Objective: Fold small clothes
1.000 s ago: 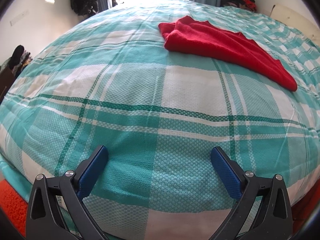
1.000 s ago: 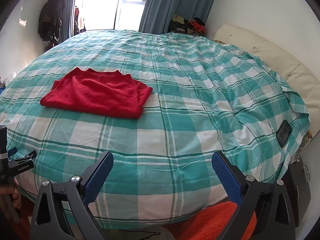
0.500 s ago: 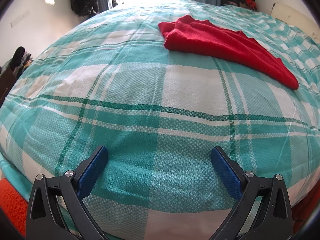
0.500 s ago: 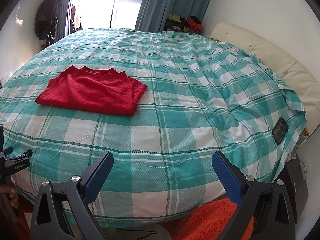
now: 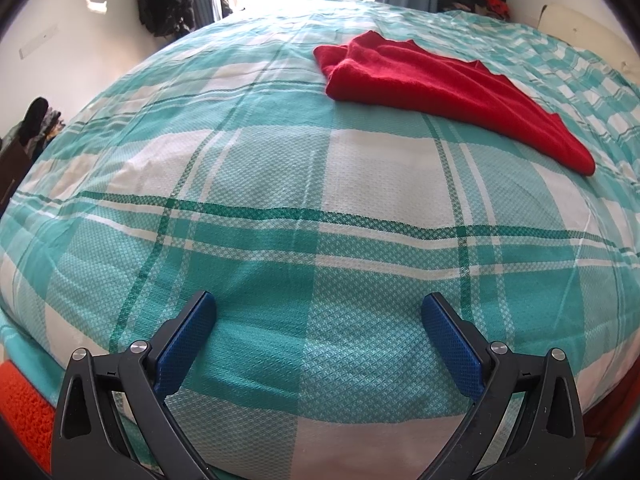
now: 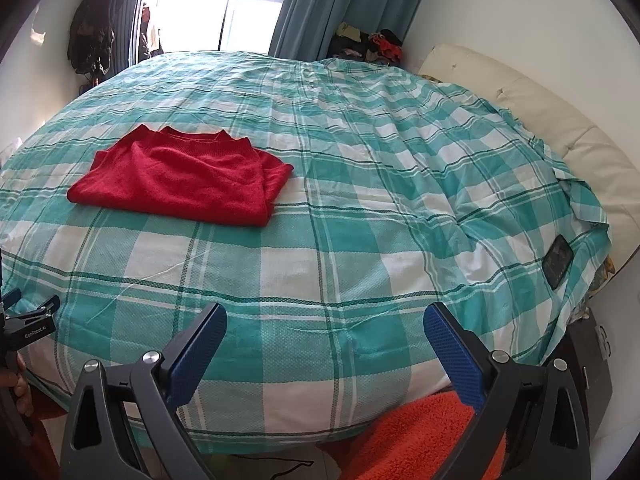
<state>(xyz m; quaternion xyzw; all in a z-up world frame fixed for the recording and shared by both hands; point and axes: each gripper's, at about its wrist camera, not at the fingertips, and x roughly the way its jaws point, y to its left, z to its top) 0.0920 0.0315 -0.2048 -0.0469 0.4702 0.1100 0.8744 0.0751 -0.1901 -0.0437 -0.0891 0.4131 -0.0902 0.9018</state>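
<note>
Both grippers empty. Left gripper (image 5: 318, 320) and right gripper (image 6: 324, 330) hang with jaws spread wide over the near edge of the checked bedspread (image 6: 360, 184), touching nothing. Red sweater (image 6: 180, 176) lies folded and flat on the bed, well apart from both. Over the last second the right view has crept closer to the bed; sweater unmoved. Fold looks finished. White lettering on the other gripper's body at frame edge, too small to read surely.
</note>
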